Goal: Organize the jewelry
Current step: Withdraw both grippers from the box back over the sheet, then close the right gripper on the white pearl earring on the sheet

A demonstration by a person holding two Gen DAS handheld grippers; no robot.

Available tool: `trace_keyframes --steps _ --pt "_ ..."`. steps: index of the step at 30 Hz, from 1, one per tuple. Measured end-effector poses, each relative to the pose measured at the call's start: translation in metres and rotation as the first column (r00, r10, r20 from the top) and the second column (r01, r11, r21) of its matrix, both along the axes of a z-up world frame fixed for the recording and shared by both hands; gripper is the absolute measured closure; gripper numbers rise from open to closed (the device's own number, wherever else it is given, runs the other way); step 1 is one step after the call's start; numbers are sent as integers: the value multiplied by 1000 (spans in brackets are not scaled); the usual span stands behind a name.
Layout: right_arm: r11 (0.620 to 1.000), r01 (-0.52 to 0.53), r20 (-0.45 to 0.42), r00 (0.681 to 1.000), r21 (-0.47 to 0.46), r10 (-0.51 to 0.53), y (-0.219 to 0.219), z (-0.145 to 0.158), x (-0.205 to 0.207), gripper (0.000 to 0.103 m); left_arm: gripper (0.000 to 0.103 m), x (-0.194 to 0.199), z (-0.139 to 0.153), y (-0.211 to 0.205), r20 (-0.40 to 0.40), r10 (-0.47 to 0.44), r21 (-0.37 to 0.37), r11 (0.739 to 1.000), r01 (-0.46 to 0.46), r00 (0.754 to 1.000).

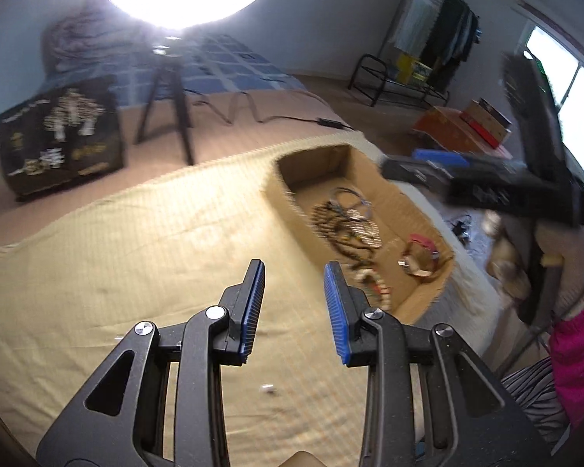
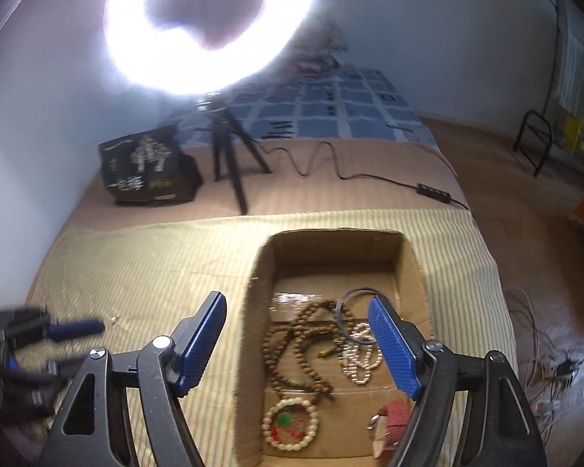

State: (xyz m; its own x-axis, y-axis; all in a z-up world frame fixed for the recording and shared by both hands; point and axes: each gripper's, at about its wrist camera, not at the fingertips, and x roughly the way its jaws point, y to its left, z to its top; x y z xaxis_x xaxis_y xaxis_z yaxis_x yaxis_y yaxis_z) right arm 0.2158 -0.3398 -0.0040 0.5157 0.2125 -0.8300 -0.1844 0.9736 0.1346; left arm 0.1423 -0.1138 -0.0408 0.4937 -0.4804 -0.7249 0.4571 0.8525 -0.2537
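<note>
A shallow cardboard box (image 2: pixel 410 260) lies on the yellow striped cloth (image 2: pixel 144 257). In it are a brown bead necklace (image 2: pixel 292 346), a pearl strand (image 2: pixel 360 362), a dark thin bangle (image 2: pixel 346 311), a pearl bracelet with green and red pieces (image 2: pixel 290 422) and a red-strapped watch (image 2: pixel 391 418). My right gripper (image 2: pixel 298 325) is open and empty above the box's near end. My left gripper (image 1: pixel 294 272) is open and empty over the cloth, left of the box (image 1: pixel 428 292). The right gripper (image 1: pixel 408 169) shows blurred beyond the box. A tiny pale item (image 1: pixel 268 389) lies on the cloth.
A bright ring light on a black tripod (image 2: pixel 229 151) stands behind the cloth, its cable (image 2: pixel 331 163) trailing right. A black printed box (image 2: pixel 144 167) sits to its left. A blue patterned blanket (image 2: pixel 350 109) lies behind. Cables (image 2: pixel 556 366) lie at the right edge.
</note>
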Motion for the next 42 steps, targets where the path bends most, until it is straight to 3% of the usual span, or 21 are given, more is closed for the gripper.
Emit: trace_keyframes --steps 8,15,28,33,42 --pt "994 -112 -13 994 3 112 49 -12 -44 38 72 11 -11 76 -17 125 43 991 -124 992" --pt "982 -186 -81 979 30 187 81 -42 -84 46 72 20 -49 114 -84 173 93 982 -165 981" --pt "940 -341 -201 919 25 339 130 -101 -105 61 72 28 -97 115 -157 131 149 983 -107 979" --pt "930 -367 -233 902 29 363 140 -113 -100 64 80 35 -108 112 -175 123 166 982 -94 977" --pt "920 -391 -270 885 17 380 150 -126 -97 68 81 46 -126 104 -192 117 214 974 -75 974"
